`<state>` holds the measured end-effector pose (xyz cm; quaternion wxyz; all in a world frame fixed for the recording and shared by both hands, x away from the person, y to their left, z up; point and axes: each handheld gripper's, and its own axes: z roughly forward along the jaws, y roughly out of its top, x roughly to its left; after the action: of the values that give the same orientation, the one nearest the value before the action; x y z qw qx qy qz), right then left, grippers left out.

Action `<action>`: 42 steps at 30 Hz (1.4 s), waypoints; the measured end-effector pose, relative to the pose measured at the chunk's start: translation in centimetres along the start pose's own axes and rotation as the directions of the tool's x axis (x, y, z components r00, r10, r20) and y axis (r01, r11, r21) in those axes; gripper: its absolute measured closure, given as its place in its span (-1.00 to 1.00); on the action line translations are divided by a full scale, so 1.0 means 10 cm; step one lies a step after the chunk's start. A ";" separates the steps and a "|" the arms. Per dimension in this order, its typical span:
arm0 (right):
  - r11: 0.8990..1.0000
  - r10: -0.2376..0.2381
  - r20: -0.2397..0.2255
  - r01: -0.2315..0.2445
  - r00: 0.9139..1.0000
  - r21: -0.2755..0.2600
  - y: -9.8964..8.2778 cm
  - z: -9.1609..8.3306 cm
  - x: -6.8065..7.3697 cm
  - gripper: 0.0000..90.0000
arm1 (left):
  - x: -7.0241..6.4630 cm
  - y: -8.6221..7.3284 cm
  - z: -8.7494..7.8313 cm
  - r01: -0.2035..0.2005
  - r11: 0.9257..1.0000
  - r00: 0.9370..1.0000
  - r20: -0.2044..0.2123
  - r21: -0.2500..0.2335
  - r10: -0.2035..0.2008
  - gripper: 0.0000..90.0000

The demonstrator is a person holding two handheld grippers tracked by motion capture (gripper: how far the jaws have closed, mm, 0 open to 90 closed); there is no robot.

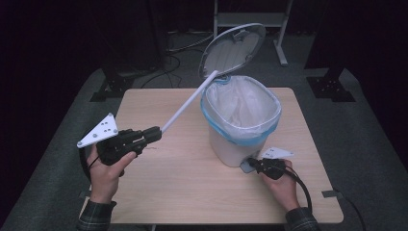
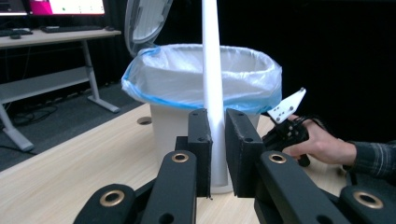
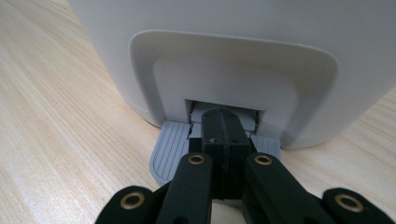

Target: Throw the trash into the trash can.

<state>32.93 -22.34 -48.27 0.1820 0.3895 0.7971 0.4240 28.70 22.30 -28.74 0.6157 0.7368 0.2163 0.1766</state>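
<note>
From the high view, the white plastic pedal bin point(image 1: 240, 130) with a blue-rimmed liner sits toward the right edge of the light wooden table point(image 1: 178, 187), lid point(image 1: 232, 49) up. The left gripper point(image 2: 217, 149) is clamped on a long white rod point(image 2: 212, 70) that leans toward the bin's rim. In the right gripper view, the right gripper point(image 3: 223, 140) has its jaws pressed together, resting on the bin's grey ribbed foot pedal point(image 3: 170, 154).

White rod point(image 1: 185, 107) tilted; bin point(image 1: 240, 125) lid point(image 1: 233, 49) open, pedal point(image 3: 170, 151) down

The bin point(image 1: 240, 126) stands right of the table's point(image 1: 159, 192) middle, blocking the far right. Its raised lid point(image 1: 233, 48) hangs over the far edge. A white rod point(image 1: 187, 103) slants from the near left up to the bin's rim, barring the way across. Bare wood lies open near and left.
</note>
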 end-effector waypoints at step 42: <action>1.000 0.000 -0.001 0.000 1.000 -0.001 0.00 0.00 0.00 1.00 | 0.08 0.44 0.74 -0.042 0.999 0.996 0.077 -0.015 0.043 0.80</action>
<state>32.94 -22.35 -48.28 0.1818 0.3893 0.7970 0.4245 33.73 15.97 -25.78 0.6245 0.7434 0.1755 0.1626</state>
